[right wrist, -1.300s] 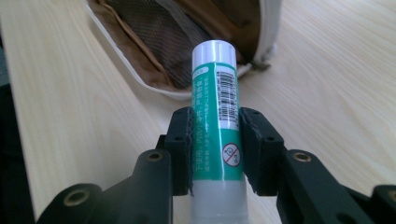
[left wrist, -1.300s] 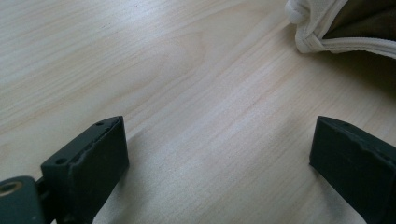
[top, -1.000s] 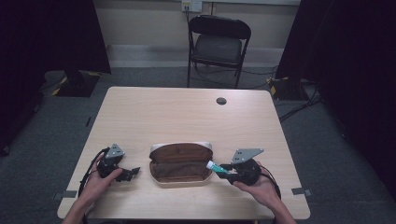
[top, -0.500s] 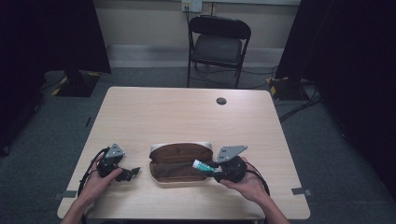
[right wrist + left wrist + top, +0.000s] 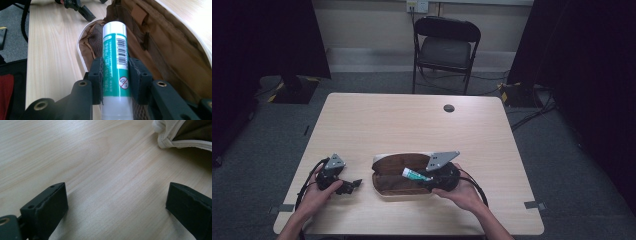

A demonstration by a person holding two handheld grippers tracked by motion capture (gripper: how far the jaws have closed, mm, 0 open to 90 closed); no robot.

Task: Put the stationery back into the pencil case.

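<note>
On the pale wooden table [image 5: 412,120], the right gripper [image 5: 424,178] has its two black jaws closed tight on a green-and-white plastic tube with a barcode label [image 5: 416,174]. In the right gripper view the tube [image 5: 115,67] lies lengthwise between the jaw pads, its sides pressed by both of them, and its white rounded end sticks out past the jaws toward 12 o'clock. Part of the tube runs back under the gripper toward 6 o'clock.

The tube hangs over the open mouth of a brown fabric zip pouch with a cream-white edge [image 5: 398,177], which lies flat near the table's front edge. In the high view the tube points toward 10 o'clock from the gripper body and sits above the pouch's right half; whether it touches the lining cannot be told. The pouch's brown inside [image 5: 162,50] spreads to 1 and 3 o'clock of the tube in the right gripper view.

The left gripper [image 5: 353,184] rests at 9 o'clock of the pouch, just beside it and not touching it. Its jaws stand wide apart with bare table between them, and the pouch's white piped corner [image 5: 172,137] lies at 1 o'clock in the left gripper view.
</note>
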